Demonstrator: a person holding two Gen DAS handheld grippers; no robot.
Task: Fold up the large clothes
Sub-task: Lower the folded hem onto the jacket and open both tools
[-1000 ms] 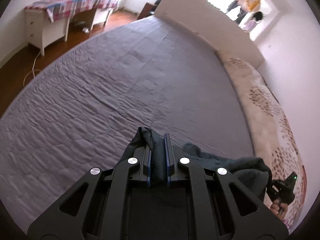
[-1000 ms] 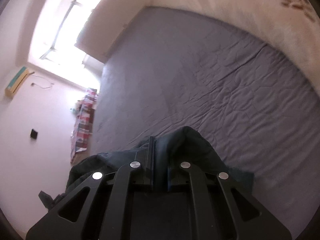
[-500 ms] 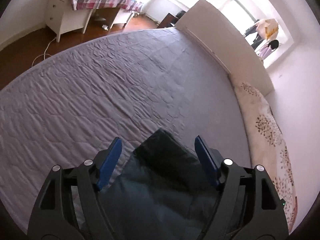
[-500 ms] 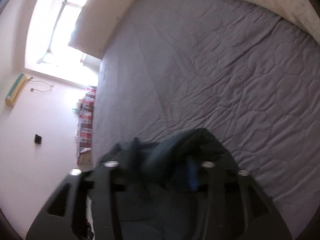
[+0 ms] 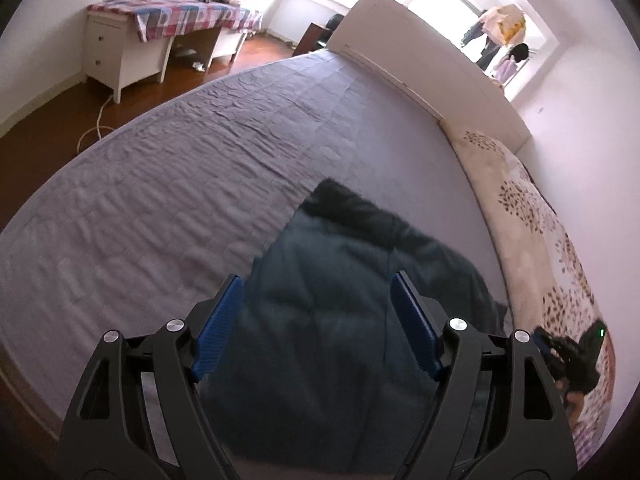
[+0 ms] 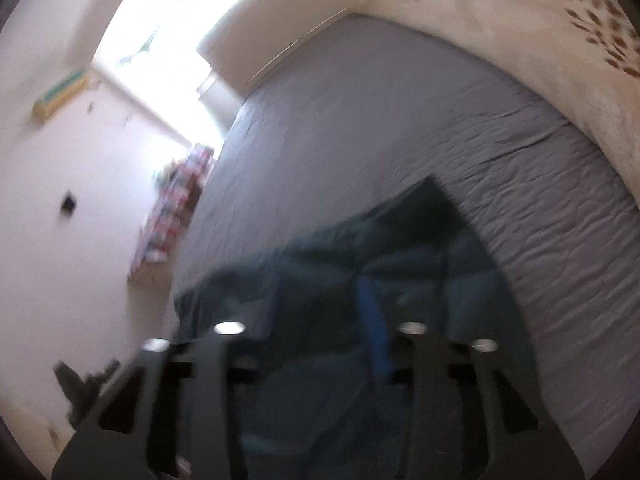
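My left gripper point(image 5: 316, 328) gapes wide above the dark garment point(image 5: 360, 280), which lies flat on the grey bed point(image 5: 200, 180). My right gripper point(image 6: 340, 320) has just been narrowing; blur hides any grip.

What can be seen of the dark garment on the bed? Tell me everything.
The dark garment is teal-grey, soft-looking cloth, with a darker, near-black band along its far edge. It lies spread out, fairly flat and lightly creased, on the grey quilted bedspread, near the floral duvet. One far corner comes to a point. The left hand-held gripper hangs over it with jaws wide and pads clear of the cloth. The right wrist view is too blurred to show contact.
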